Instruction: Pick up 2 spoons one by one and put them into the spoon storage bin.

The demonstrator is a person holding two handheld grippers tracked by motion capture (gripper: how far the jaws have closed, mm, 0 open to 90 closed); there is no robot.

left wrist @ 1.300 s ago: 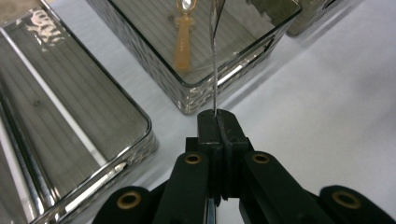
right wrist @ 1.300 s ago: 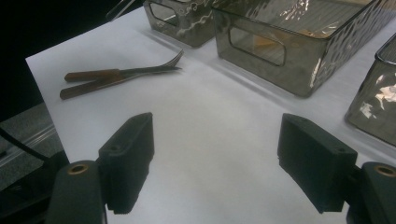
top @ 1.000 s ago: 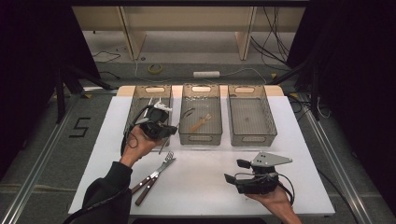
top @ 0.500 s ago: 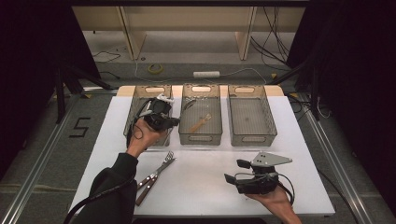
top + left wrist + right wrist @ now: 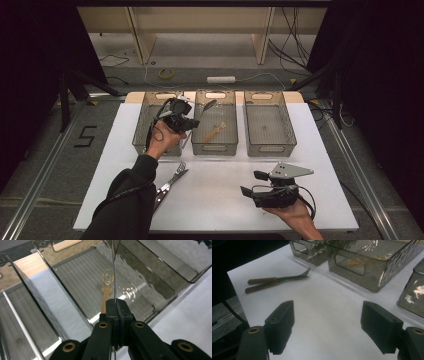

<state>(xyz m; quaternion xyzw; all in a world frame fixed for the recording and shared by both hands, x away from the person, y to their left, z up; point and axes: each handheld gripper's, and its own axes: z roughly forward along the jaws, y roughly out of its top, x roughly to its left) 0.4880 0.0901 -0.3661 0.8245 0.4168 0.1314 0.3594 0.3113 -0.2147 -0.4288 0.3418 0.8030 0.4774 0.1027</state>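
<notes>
High view: white table point(image 5: 225, 200), 3 bins point(image 5: 263, 125), grey floor point(image 5: 50, 155).

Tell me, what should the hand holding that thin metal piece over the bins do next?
Probably lower it and open up. The left gripper is shut on a thin metal utensil above the middle bin, where a wooden spoon already lies.

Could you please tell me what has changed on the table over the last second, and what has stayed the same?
The left claw, shut on a thin metal utensil, has moved from over the left bin toward the middle bin, where a wooden spoon lies. Nothing was picked up or released. The right claw stayed open and still, and the fork and knife remain on the table.
</notes>
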